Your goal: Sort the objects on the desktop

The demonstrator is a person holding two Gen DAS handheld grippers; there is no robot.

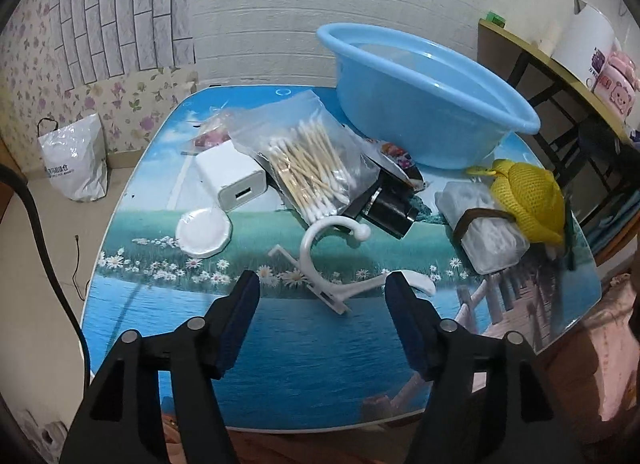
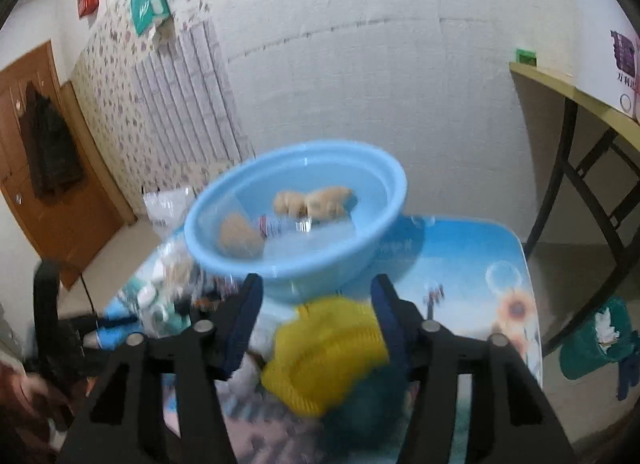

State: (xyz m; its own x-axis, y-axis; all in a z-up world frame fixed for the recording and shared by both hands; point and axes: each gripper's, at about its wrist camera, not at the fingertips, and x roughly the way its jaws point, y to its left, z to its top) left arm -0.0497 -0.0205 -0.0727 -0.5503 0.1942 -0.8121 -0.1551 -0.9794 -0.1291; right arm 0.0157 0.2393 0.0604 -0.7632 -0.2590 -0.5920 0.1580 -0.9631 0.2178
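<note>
Two risks seem real to me. First, the right gripper (image 2: 316, 320) has its fingers apart on both sides of the yellow mesh pouch (image 2: 324, 356), and that view is blurred; if the fingers come together while the hand is unsteady, they may catch only loose mesh, and the pouch could slip out on the way to the blue basin (image 2: 296, 200). Second, the pouch lies against a wrapped white bundle (image 1: 486, 232) with a dark band, so lifting it may drag the bundle toward the table's (image 1: 296, 344) edge. The left gripper (image 1: 322, 290) also has its fingers apart and holds nothing; it hangs over the white plastic hook (image 1: 332, 264), near the table's front. The pouch looks soft, netted and bright yellow, lying at the right side of the table, just beside the basin. A bag of cotton swabs (image 1: 308, 160), a white charger (image 1: 232, 178) and a small white lid (image 1: 204, 232) are not yet sorted. The basin already holds some items, too blurred to name.
</note>
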